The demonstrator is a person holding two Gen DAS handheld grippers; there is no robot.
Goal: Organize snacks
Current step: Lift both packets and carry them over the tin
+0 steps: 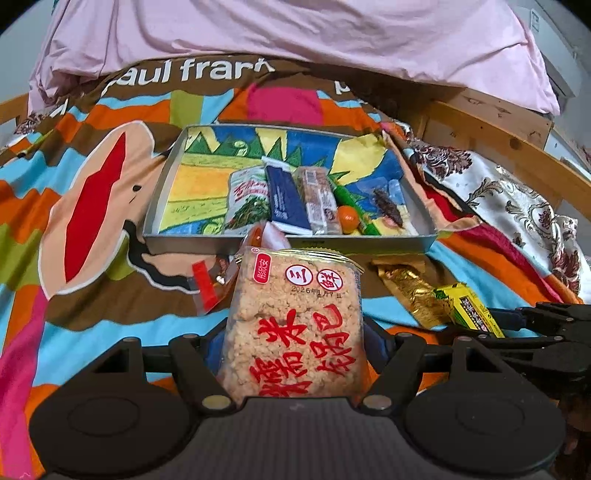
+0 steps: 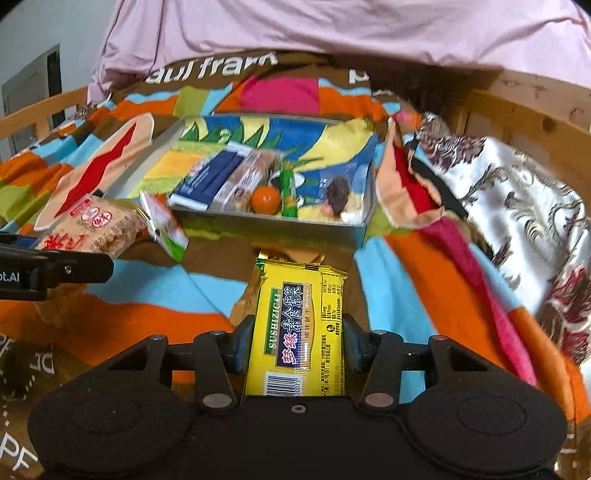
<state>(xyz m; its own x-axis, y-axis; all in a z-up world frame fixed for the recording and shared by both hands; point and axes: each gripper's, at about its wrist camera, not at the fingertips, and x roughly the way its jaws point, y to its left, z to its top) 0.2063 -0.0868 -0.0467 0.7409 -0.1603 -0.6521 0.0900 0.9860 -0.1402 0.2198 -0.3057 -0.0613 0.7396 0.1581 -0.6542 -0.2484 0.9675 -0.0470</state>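
From where I sit I have two fisheye views, one riding each gripper and looking forward and downward along its fingers over a bed. My left wrist view sits low and close, squarely facing the tray [image 1: 192, 236] across the colourful blanket [image 1: 44, 229], with the pink duvet [image 1: 295, 33] beyond. My right wrist view looks the same way from a little to the right, so the tray [image 2: 273, 230] appears slightly left of centre. Both share the tray, blanket [image 2: 406, 266] and duvet [image 2: 332, 29], and each catches the other gripper at its edge: the right gripper [image 1: 554, 321] and left gripper [image 2: 55, 269].
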